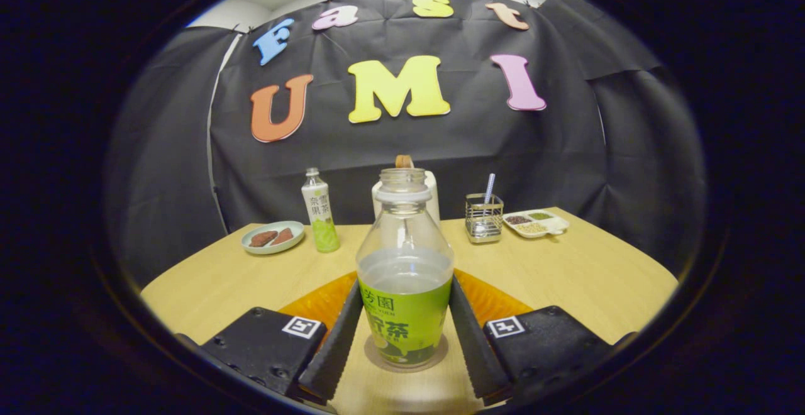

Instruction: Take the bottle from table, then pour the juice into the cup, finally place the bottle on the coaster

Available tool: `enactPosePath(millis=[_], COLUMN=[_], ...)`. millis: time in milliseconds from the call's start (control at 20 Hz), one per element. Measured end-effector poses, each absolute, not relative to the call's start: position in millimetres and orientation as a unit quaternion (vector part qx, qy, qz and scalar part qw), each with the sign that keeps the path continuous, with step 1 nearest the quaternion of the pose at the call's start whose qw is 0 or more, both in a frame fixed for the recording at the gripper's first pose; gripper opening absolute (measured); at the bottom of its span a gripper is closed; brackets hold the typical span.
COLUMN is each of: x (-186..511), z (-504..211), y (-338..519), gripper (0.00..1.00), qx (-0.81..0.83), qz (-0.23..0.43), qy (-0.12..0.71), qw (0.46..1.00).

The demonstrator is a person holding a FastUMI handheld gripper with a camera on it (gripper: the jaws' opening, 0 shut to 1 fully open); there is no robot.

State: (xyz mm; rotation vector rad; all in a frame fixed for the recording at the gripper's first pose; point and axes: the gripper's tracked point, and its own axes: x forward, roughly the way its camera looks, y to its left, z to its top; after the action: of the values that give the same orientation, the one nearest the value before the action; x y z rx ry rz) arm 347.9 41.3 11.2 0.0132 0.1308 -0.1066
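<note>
A: Where is the bottle (pixel 405 276)?

B: It stands upright between the fingers (pixel 343 333), on a round coaster (pixel 377 357) whose rim shows around its base. Its mouth is open, with no cap on it, and clear liquid fills it to roughly the middle, just above the green label.

A: And the gripper (pixel 405 339), is it holding on?

B: The fingers lie close along both flanks of the bottle, one on each side at the level of the label. Whether they press on it or merely sit beside it I cannot tell.

A: What lies around the bottle?

B: An orange mat (pixel 324 302) shows on the wooden surface (pixel 585 270) behind the bottle, to both sides of it. Directly beyond the bottle, partly hidden by its neck, stands a white cup (pixel 433 198) with something brown poking above it.

A: Anything else beyond the bottle?

B: To the left of the bottle and farther back stands a second, smaller capped bottle (pixel 321 212) with green liquid at its bottom, and left of that a pale plate (pixel 272 237) bearing two brown pieces. To the right of the bottle and farther back is a wire holder (pixel 483 217) with a striped straw in it, and just past that a white divided tray (pixel 536 222) with small heaps in its sections.
</note>
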Motion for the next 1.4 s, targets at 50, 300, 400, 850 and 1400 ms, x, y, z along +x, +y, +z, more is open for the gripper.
enactPosePath(millis=[50, 300, 400, 850, 1400], x=[347, 350, 352, 336, 238], z=[11, 8, 5, 13, 70], y=[41, 47, 52, 50, 67], gripper=[0.81, 0.82, 0.83, 1.00, 1.00], qx=[0.003, -0.009, -0.010, -0.018, -0.017], qz=[-0.055, -0.055, -0.050, -0.074, -0.072], qy=[0.058, 0.052, 0.055, 0.058, 0.037], qw=[0.997, 0.997, 0.997, 0.995, 0.997])
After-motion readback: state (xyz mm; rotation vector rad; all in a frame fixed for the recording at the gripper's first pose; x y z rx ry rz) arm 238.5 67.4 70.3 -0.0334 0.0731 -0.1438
